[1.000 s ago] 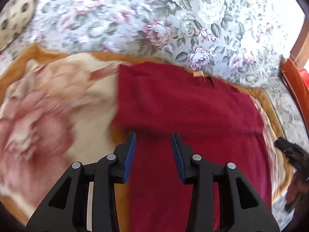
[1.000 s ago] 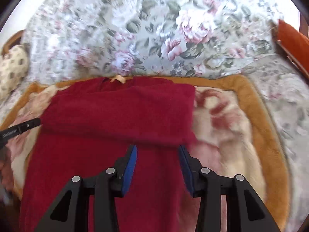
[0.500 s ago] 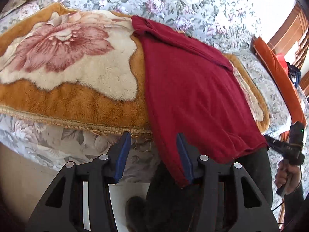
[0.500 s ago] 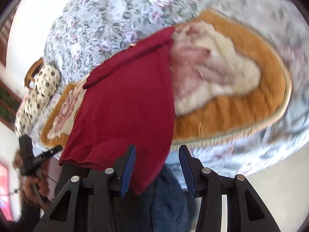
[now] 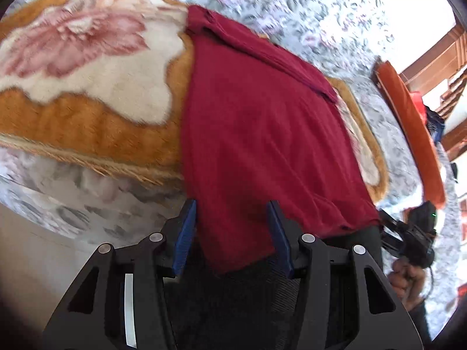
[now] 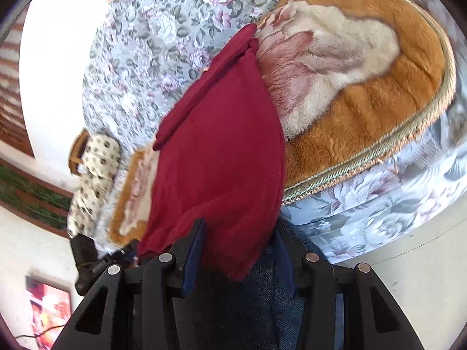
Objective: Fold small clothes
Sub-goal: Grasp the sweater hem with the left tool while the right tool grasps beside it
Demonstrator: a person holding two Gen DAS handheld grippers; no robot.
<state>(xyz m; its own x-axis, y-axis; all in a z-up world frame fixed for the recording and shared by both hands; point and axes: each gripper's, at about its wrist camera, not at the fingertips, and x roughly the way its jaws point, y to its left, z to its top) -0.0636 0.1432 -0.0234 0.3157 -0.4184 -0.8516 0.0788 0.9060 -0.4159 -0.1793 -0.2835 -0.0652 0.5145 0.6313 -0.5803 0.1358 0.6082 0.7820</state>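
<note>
A dark red shirt [image 5: 262,134] lies on an orange and cream flowered blanket [image 5: 87,87], its sleeves folded in and its hem hanging over the bed's front edge. My left gripper [image 5: 232,224] is open, its blue pads on either side of the hem's left corner. My right gripper [image 6: 238,242] is open around the hem's right corner of the shirt [image 6: 221,145]. The right gripper also shows in the left wrist view [image 5: 408,233], held in a hand. The left gripper shows in the right wrist view [image 6: 96,262].
The blanket [image 6: 364,110] lies on a bed with a grey flowered cover [image 5: 321,14]. A spotted pillow [image 6: 93,175] lies at the left end. An orange bolster [image 5: 408,122] lies at the right end. Dark trousers [image 6: 262,306] show below the hem.
Both grippers have pulled back from above the shirt's middle to the bed's front edge and dropped to the hanging hem. Both stay open.
</note>
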